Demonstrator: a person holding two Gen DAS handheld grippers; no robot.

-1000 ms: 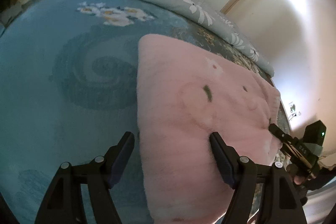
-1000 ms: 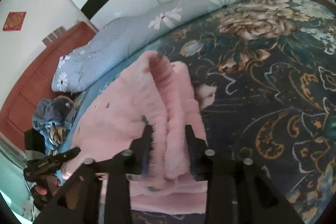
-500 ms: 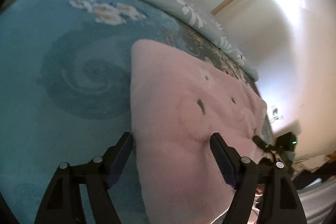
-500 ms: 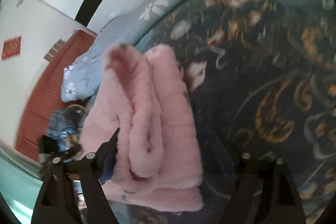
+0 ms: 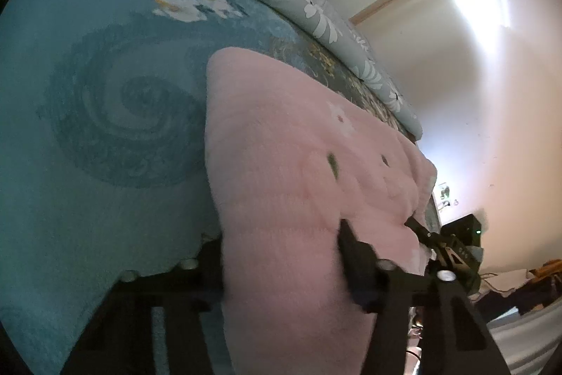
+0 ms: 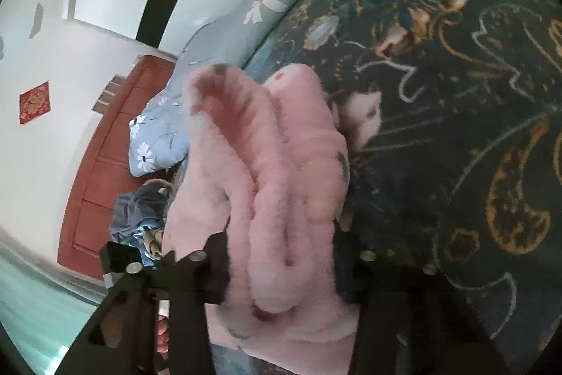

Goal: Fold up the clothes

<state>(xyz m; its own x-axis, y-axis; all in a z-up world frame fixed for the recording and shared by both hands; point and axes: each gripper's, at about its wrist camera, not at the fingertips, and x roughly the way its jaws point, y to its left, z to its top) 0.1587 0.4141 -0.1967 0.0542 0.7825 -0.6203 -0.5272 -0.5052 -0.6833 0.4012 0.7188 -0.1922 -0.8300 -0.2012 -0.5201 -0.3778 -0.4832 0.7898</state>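
A fluffy pink garment point(image 5: 288, 171) lies folded on the bed; it shows bunched into thick rolls in the right wrist view point(image 6: 267, 185). My left gripper point(image 5: 281, 255) has its fingers closed on the near edge of the stack, fabric filling the gap. My right gripper point(image 6: 281, 266) has its fingers closed around the thick folded end at the opposite side. The right gripper also shows in the left wrist view point(image 5: 446, 248) at the garment's far end. Both sets of fingertips are partly buried in the plush.
The bed cover is light blue with a swirl point(image 5: 116, 115) on one side and dark floral point(image 6: 456, 94) on the other. A blue flowered quilt point(image 5: 316, 9) lies along the far edge. Blue clothes point(image 6: 140, 217) sit by the wooden headboard point(image 6: 105, 171).
Both grippers were wide open half a second ago and have closed onto the pink garment's opposite ends. The right gripper had let go of a fold before that.
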